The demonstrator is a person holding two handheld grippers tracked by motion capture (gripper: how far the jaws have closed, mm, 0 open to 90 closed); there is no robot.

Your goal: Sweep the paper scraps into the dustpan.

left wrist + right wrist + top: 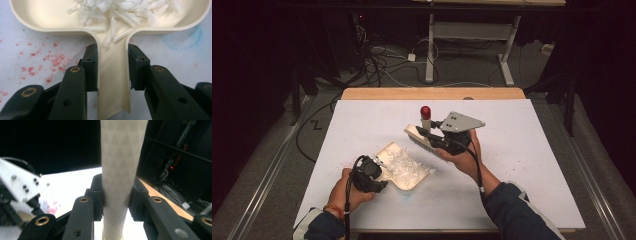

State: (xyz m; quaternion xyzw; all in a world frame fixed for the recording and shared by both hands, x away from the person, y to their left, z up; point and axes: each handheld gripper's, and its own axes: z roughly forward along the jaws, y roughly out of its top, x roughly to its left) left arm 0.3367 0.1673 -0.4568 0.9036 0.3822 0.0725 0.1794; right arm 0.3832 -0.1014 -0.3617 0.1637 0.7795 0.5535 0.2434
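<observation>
Left gripper [112, 72] is clamped on the narrow handle of the cream dustpan [45, 17], one black pad pressed to each side wall, and the left gripper view takes us right into the pan: torn white paper scraps [125, 12] heaped in the tray, a few sliding down into the handle channel. Right gripper [116, 195] is closed tight on the pale handle of the brush [122, 157], which runs straight up between the jaws and off the top of the right gripper view, so the bristles are cut off there. The high view fills that in: brush [424, 140] held above the white table [522, 150], just behind the dustpan [404, 167], red-tipped end up. Red specks [37, 62] and a faint blue smudge [182, 37] on the table beside the pan are clear close up, barely visible from above.
</observation>
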